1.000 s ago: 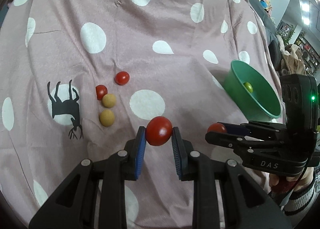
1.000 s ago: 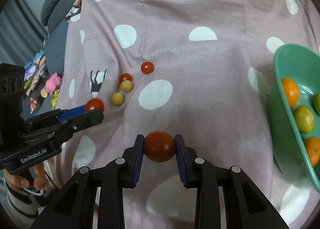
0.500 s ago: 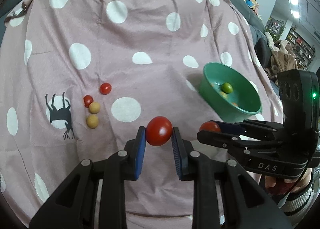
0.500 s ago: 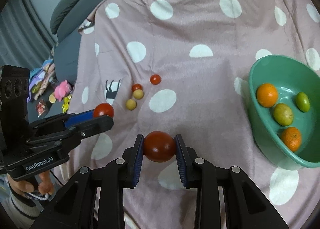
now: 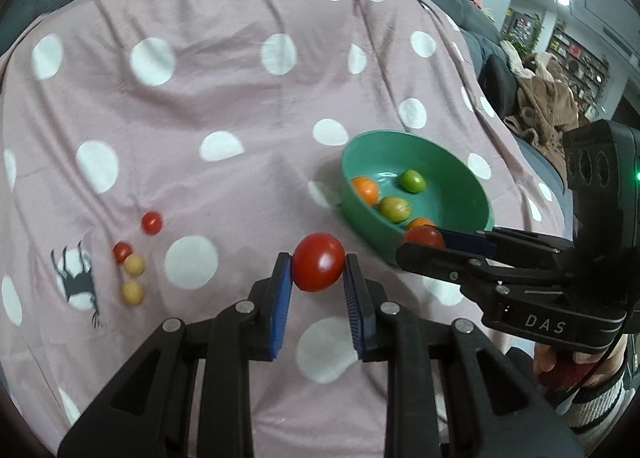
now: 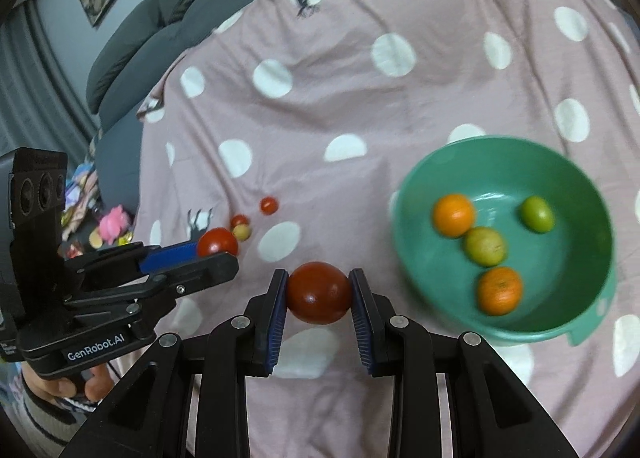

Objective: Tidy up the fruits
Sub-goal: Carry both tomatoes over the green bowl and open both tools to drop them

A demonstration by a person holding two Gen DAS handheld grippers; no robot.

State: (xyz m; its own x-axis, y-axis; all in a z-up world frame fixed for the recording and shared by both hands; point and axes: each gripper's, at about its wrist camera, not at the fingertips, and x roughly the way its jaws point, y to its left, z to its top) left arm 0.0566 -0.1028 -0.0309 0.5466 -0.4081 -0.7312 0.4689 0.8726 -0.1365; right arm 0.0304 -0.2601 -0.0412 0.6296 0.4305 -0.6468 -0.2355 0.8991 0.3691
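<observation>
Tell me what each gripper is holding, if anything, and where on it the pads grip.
Left gripper holds a red tomato, right gripper a darker red tomato; each is pinched across its widest part by the blue pads.

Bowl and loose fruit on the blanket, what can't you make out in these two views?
- Left wrist view: the right gripper covers the green bowl's near rim and most of one orange.
- Right wrist view: the left gripper hides one of the small yellow fruits; the bowl is motion-blurred.
</observation>
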